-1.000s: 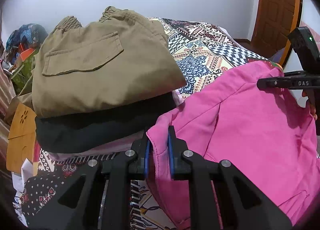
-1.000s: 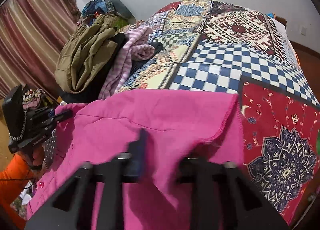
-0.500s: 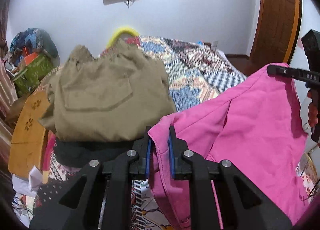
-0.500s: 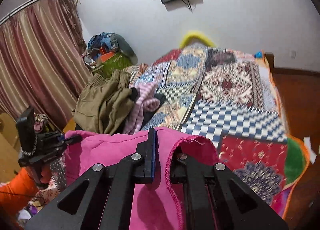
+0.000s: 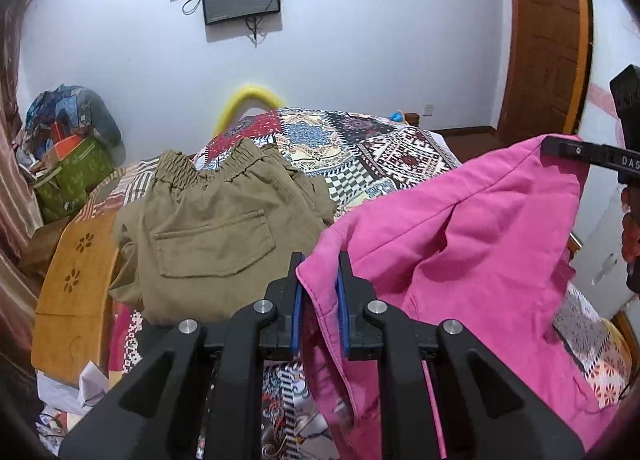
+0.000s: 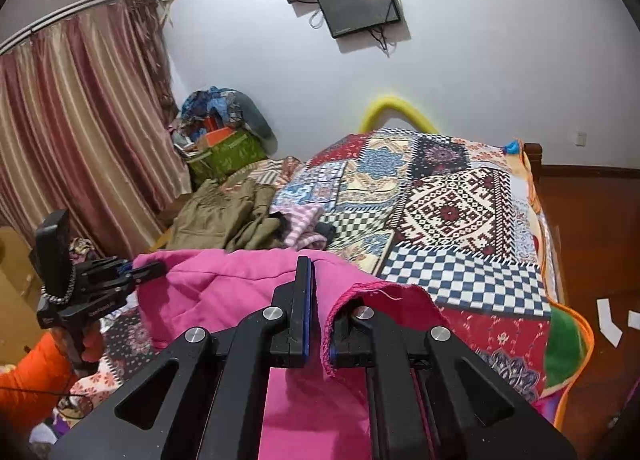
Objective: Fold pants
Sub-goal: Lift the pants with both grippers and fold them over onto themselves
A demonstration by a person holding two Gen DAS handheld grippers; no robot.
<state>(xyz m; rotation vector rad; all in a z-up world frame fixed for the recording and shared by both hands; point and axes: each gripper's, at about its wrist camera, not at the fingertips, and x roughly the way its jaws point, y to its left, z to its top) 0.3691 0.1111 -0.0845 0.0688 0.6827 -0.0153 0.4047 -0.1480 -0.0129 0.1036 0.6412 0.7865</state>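
Note:
Bright pink pants [image 5: 472,260] hang lifted above the patchwork bedspread [image 5: 360,148], stretched between both grippers. My left gripper [image 5: 319,264] is shut on one corner of the pink cloth, which sags below its jaws. My right gripper [image 6: 318,284] is shut on the other corner of the pink pants [image 6: 224,288], a hemmed edge folding over its right finger. In the left wrist view the right gripper [image 5: 560,146] shows at the far right edge, pinching the cloth's top. In the right wrist view the left gripper [image 6: 154,270] shows at far left, held by a hand with an orange sleeve.
A pile of folded clothes topped by khaki pants [image 5: 216,232] lies on the bed's left side, with striped pink fabric [image 6: 302,224] beside it. A wooden headboard piece [image 5: 76,284], a green box [image 6: 228,152], curtains [image 6: 80,140] and a door [image 5: 544,32] surround the bed.
Both grippers have risen with the pink pants, lifting the cloth off the bed. Both views have tilted up, so the wall and its screens now show.

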